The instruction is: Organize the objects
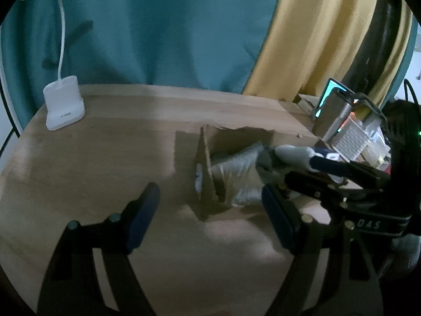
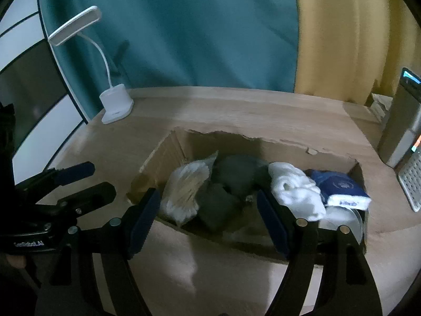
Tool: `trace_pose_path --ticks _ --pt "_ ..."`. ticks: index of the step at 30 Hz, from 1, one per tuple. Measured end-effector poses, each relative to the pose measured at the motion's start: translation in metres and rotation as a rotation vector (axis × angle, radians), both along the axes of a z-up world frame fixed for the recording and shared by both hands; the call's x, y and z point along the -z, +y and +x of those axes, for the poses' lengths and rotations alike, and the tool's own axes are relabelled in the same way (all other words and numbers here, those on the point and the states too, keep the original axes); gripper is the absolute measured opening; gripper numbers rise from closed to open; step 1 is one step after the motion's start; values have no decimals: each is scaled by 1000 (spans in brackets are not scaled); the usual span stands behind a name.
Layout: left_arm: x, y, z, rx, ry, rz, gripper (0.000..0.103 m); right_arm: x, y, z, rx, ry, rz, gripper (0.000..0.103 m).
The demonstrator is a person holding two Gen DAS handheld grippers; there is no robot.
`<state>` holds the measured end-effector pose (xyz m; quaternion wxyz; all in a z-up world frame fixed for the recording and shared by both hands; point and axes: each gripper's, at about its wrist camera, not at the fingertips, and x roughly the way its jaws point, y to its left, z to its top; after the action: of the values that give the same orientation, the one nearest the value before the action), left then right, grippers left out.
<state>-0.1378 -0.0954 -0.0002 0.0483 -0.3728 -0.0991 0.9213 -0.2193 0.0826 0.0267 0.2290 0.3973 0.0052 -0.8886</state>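
An open cardboard box (image 2: 176, 144) sits on the wooden table (image 2: 236, 110). In it lie a clear plastic bag (image 2: 184, 192), dark grey cloth (image 2: 234, 179), a white cloth (image 2: 294, 189) and a blue tissue pack (image 2: 339, 187). My right gripper (image 2: 208, 218) hovers open over the box's near edge, with nothing between its pads. The left gripper (image 2: 100, 180) hangs to the left of the box. In the left wrist view the left gripper (image 1: 210, 210) is open and empty just short of the box (image 1: 205, 173), and the right gripper (image 1: 310, 173) reaches in from the right.
A white desk lamp (image 2: 115, 105) stands at the table's back left, before a teal curtain (image 2: 184, 39). A grey device with a lit screen (image 2: 402, 121) and a white perforated grater (image 2: 410, 181) stand at the right. Bare tabletop (image 1: 92, 158) lies left of the box.
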Motion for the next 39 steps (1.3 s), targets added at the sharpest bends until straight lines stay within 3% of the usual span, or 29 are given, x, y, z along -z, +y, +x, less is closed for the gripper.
trace_pose_path --ticks 39 --pt "-11 70 41 73 22 -7 81 -7 73 65 73 44 -4 79"
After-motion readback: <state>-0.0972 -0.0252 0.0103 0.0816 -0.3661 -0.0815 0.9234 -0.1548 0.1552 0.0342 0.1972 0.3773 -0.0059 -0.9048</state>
